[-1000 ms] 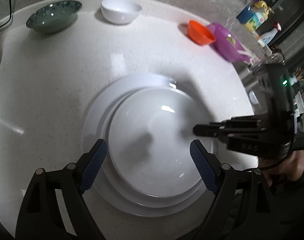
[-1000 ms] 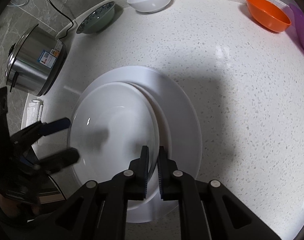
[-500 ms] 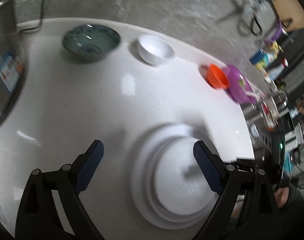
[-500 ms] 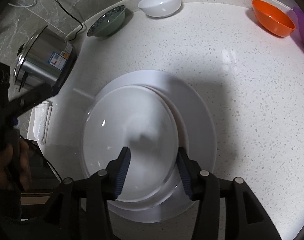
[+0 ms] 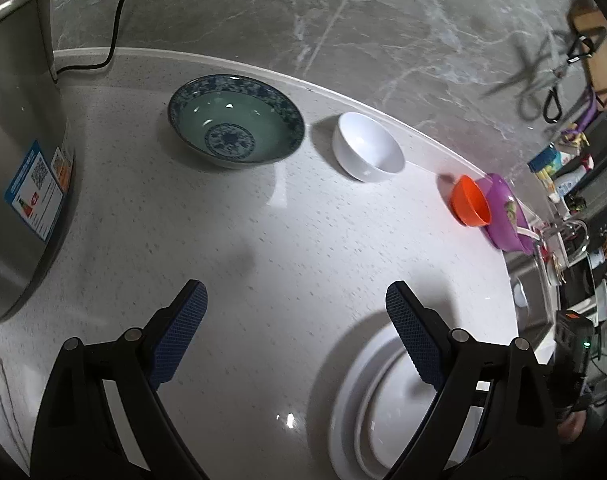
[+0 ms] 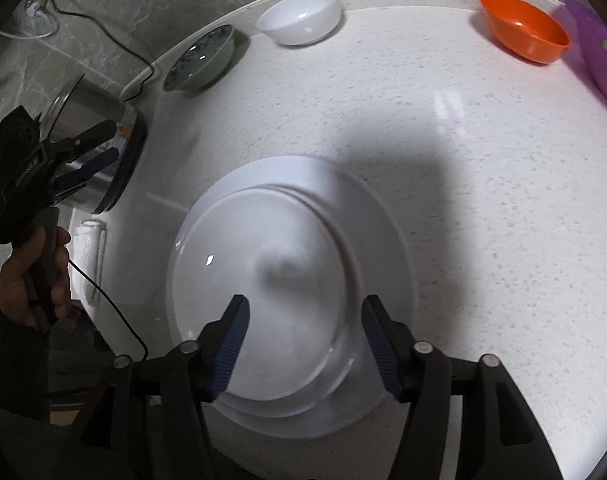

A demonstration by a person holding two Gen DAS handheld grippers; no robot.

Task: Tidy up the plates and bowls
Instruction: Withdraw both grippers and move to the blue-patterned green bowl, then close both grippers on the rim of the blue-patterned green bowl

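Observation:
A stack of white plates (image 6: pixel 287 280) lies on the white counter, a smaller plate on a larger one; it also shows at the lower right of the left wrist view (image 5: pixel 387 412). My right gripper (image 6: pixel 303 320) is open and empty just above the stack's near side. My left gripper (image 5: pixel 295 308) is open and empty above bare counter, left of the stack; it shows too in the right wrist view (image 6: pixel 91 152). A blue-patterned green bowl (image 5: pixel 235 124), a white bowl (image 5: pixel 369 152) and an orange bowl (image 5: pixel 469 200) stand along the back edge.
A steel rice cooker (image 5: pixel 19 168) stands at the left, its cord running up the grey marble wall. A purple plate (image 5: pixel 505 212) sits beside the orange bowl. A sink area with clutter (image 5: pixel 563 240) lies past the counter's right end.
My right gripper let go of the upper plate's rim and opened wide. My left gripper moved up and away to the left, off the stack, and now faces the bowls at the back.

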